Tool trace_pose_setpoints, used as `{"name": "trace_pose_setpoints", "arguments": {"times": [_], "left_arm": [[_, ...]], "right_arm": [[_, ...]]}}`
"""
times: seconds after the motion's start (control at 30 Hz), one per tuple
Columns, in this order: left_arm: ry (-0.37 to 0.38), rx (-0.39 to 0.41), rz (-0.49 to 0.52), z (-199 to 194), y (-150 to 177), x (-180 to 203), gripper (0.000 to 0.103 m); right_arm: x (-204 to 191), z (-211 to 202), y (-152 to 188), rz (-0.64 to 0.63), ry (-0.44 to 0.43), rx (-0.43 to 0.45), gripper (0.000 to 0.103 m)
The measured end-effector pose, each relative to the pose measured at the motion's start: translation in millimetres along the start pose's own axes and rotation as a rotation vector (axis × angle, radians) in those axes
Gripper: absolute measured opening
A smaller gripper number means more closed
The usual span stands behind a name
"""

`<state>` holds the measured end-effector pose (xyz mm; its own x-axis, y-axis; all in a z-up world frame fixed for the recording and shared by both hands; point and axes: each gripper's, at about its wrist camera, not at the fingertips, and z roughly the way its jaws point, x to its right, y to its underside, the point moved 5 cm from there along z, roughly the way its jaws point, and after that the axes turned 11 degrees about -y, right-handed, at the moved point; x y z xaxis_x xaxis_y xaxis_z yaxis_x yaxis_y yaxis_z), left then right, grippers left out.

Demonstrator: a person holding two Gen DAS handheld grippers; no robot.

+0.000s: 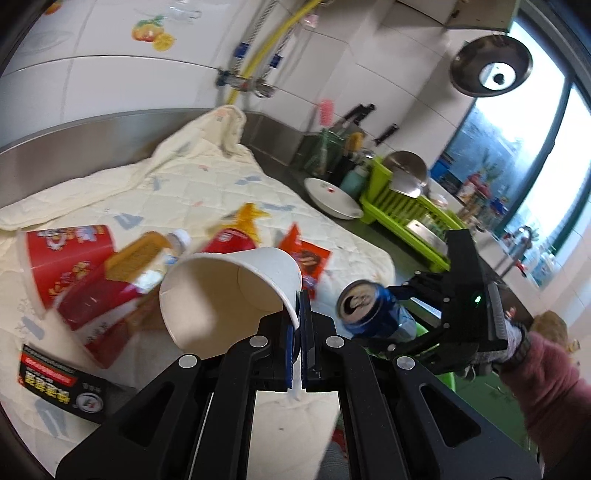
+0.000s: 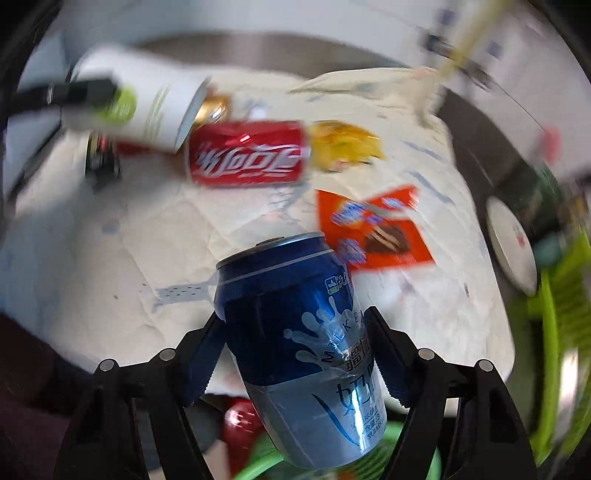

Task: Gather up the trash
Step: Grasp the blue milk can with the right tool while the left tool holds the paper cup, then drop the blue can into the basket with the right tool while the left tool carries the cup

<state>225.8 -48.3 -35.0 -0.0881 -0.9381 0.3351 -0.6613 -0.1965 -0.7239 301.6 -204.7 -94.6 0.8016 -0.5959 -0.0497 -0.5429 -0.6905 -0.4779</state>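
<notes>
We see white wall tiles (image 1: pixel 110 74), a steel counter (image 1: pixel 280 162) under a quilted cloth (image 1: pixel 207 192), and a bright window (image 1: pixel 517 155).

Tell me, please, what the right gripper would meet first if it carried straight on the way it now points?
Probably the orange snack wrapper on the quilted cloth: it lies just beyond the blue can held in the right gripper. Depth is unclear through the blur.

A home kitchen. White glossy wall tiles (image 1: pixel 122 74) carry a fruit sticker (image 1: pixel 152 32), and a yellow gas hose (image 1: pixel 273 37) runs down to wall valves. A stainless-steel tabletop (image 1: pixel 273 162) holds a lime-green plastic dish rack (image 1: pixel 406 218) with steel bowls and a white round plate (image 1: pixel 332 199) beside it. A steel pot lid (image 1: pixel 491 66) hangs near the window (image 1: pixel 517 162).
</notes>
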Motion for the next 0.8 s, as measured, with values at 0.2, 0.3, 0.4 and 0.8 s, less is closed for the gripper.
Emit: {"name": "trace_pose_setpoints", "arguments": {"times": [0.2,0.3,0.4,0.8], "left_arm": [[0.092,-0.029,0.058,6.6,8.7,39.6,0.001],[0.131,-0.052,0.088,11.5,16.8,61.6,0.001],[0.161,-0.072,0.112,14.7,23.2,78.7,0.001],[0.244,-0.166,0.223,32.5,59.3,141.3,0.001]], "right_arm": [[39.1,-41.7,69.1,0.278,0.098,0.078,0.072],[59.7,-40.1,118.9,0.429,0.144,0.055,0.072],[69.1,-33.3,157.6,0.553,0.16,0.045,0.072],[81.0,-4.0,245.9,0.798,0.224,-0.01,0.075]]}}
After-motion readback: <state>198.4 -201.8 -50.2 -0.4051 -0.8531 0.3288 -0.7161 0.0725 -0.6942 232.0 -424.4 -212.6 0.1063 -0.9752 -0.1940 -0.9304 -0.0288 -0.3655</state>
